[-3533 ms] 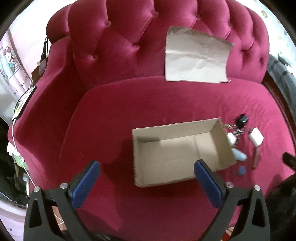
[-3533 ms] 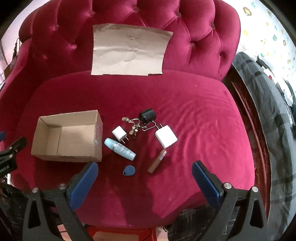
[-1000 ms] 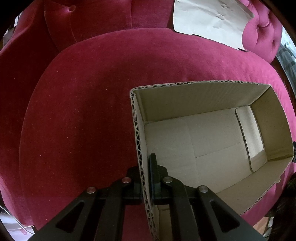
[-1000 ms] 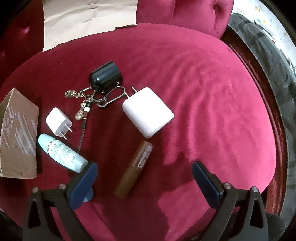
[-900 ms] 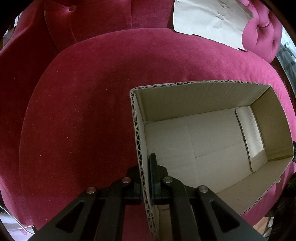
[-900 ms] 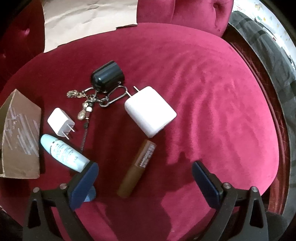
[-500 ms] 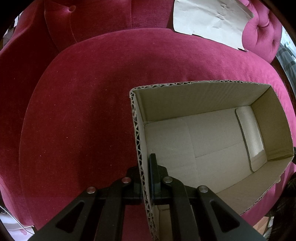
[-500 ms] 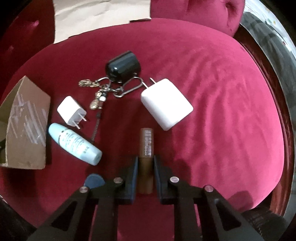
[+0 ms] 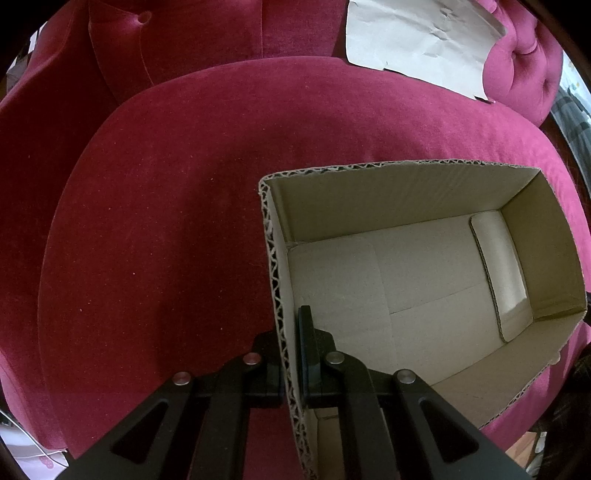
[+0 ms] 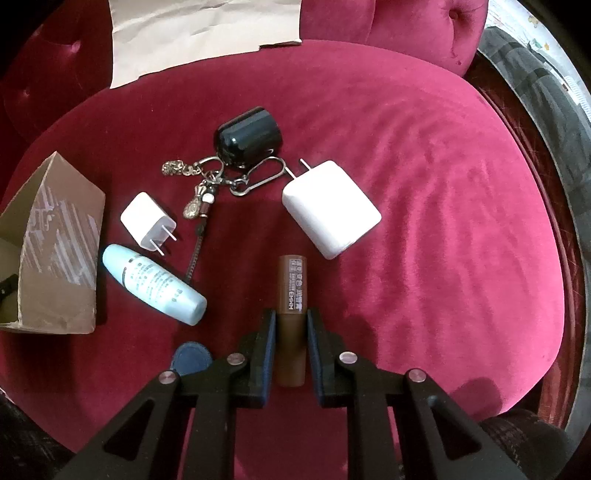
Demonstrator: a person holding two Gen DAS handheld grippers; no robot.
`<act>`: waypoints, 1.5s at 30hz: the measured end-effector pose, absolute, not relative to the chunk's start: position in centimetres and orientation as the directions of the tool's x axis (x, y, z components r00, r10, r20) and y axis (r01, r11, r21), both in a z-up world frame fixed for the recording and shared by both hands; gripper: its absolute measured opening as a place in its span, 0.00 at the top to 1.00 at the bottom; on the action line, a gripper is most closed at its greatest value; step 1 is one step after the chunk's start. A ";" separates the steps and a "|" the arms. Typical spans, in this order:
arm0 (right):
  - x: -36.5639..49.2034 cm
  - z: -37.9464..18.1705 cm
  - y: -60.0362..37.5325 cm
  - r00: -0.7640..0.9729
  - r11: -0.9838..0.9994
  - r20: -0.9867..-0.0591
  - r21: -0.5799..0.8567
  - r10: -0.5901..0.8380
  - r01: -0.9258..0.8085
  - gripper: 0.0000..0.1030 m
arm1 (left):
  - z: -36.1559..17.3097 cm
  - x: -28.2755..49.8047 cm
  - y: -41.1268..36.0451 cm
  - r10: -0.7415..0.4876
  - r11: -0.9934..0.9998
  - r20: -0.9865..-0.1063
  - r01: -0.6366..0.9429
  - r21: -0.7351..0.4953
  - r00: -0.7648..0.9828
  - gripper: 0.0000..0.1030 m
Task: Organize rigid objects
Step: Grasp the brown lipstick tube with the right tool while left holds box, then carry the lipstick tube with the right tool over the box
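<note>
An open cardboard box [image 9: 424, 192] sits on the red velvet seat, with nothing inside it. My left gripper [image 9: 291, 332] is shut on the box's left wall. In the right wrist view my right gripper [image 10: 290, 321] is shut on a brown lip-balm tube [image 10: 291, 288], which points away from me just over the seat. Loose on the seat lie a big white charger [image 10: 332, 214], a small white charger [image 10: 147, 218], a pale blue bottle [image 10: 155, 284], a black fob on a keyring [image 10: 247, 136] and a blue tag [image 10: 192, 358]. The box's outer side [image 10: 55, 251] shows at the left.
A sheet of brown paper [image 10: 195, 33] leans on the tufted backrest [image 9: 199, 37]. The red seat cushion [image 10: 443, 184] is bare to the right of the objects. A dark wooden frame and grey plaid cloth [image 10: 546, 92] run along the right edge.
My right gripper closed from wide open onto the brown tube and shifted slightly toward the objects. The left gripper and the box have not moved over the last second.
</note>
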State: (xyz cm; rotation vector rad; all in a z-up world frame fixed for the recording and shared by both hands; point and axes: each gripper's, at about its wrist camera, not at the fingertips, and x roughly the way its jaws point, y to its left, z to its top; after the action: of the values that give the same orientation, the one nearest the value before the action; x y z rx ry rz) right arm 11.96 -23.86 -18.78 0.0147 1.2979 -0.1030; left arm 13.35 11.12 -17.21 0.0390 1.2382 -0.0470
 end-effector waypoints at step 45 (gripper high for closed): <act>11.8 -7.2 -17.7 0.383 0.997 -0.924 -0.045 -0.018 -0.061 0.84 | -17.0 13.1 11.2 -0.013 0.999 -0.944 0.046 0.003 0.331 0.95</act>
State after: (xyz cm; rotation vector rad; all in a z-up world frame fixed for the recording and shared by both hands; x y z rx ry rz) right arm 11.82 -17.67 -7.18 -0.0755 1.1778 0.0275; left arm 13.13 11.18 -17.04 0.0310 1.2333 -0.0385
